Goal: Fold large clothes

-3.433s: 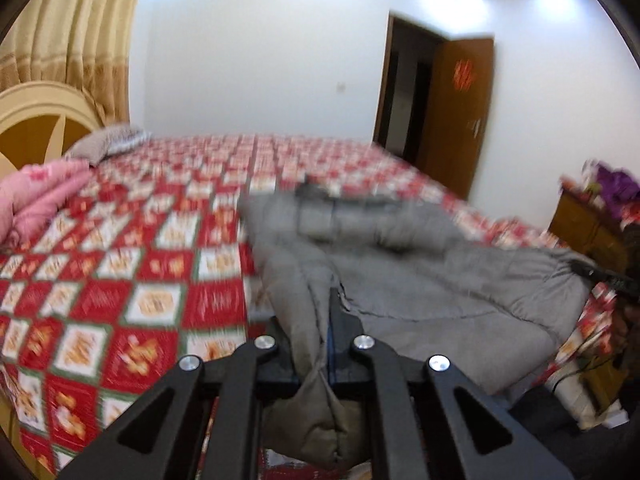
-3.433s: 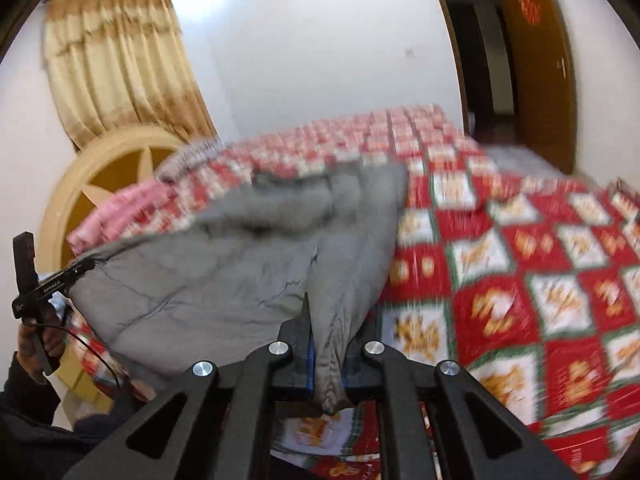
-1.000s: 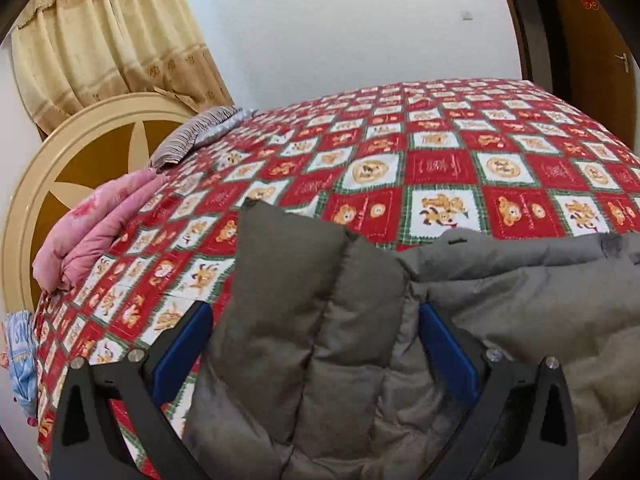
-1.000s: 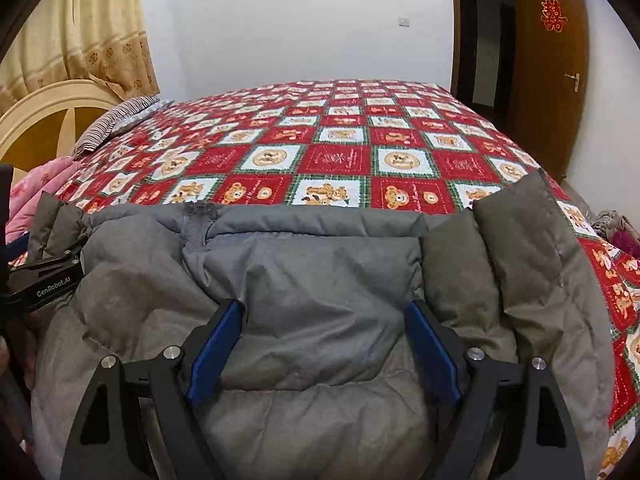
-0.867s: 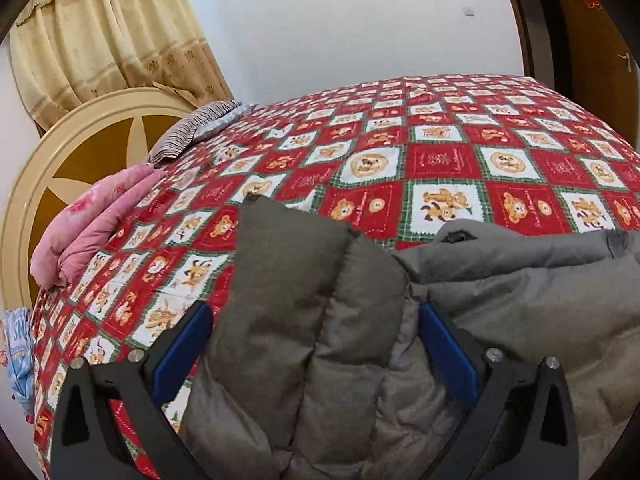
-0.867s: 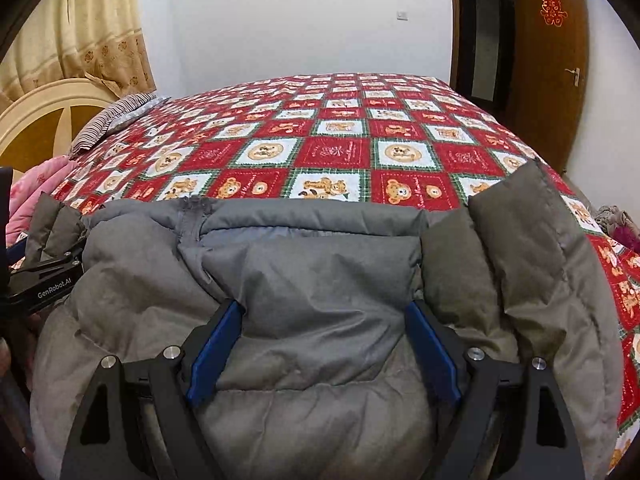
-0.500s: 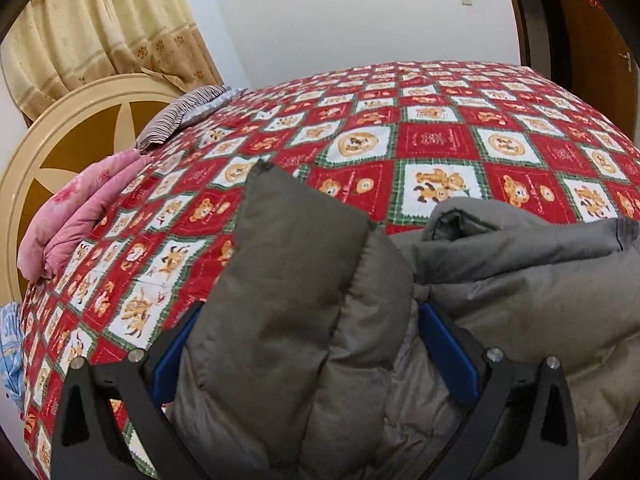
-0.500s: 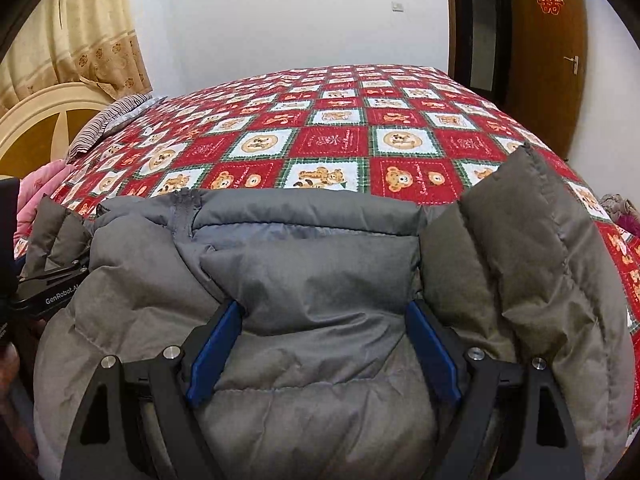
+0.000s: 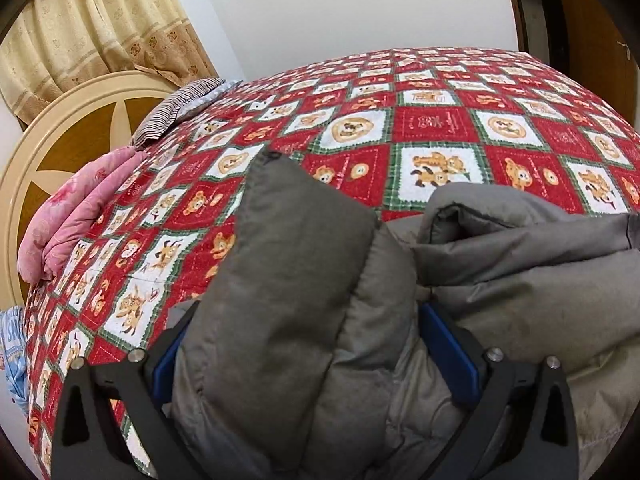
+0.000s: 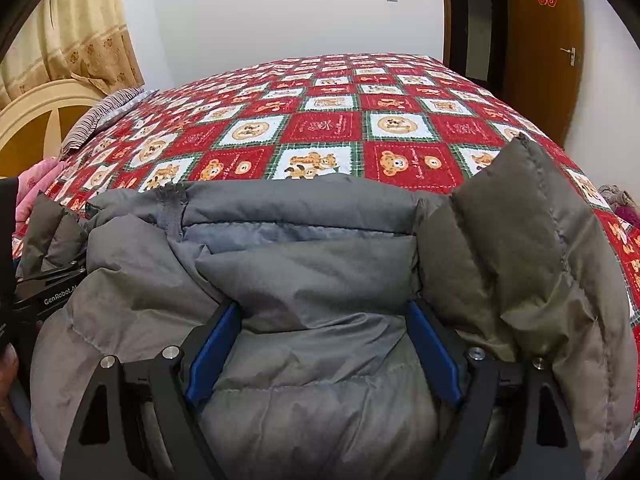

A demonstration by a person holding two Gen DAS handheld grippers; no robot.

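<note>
A grey padded jacket lies folded at the near edge of the bed; it also fills the near half of the right wrist view. My left gripper is open, its blue pads spread wide around a bulging fold at the jacket's left end. My right gripper is open too, its pads spread around the jacket's middle bulk. The left gripper's body shows at the left edge of the right wrist view. Whether the pads press the cloth is unclear.
The bed has a red, white and green bear-print quilt. A pink folded blanket and a striped pillow lie by the round headboard. Curtains hang behind. A brown door stands at the right.
3.4 s ago both grippers were shut on jacket edges held up over the bed. Now the jacket lies folded and both are open. Over the last second both views have crept closer.
</note>
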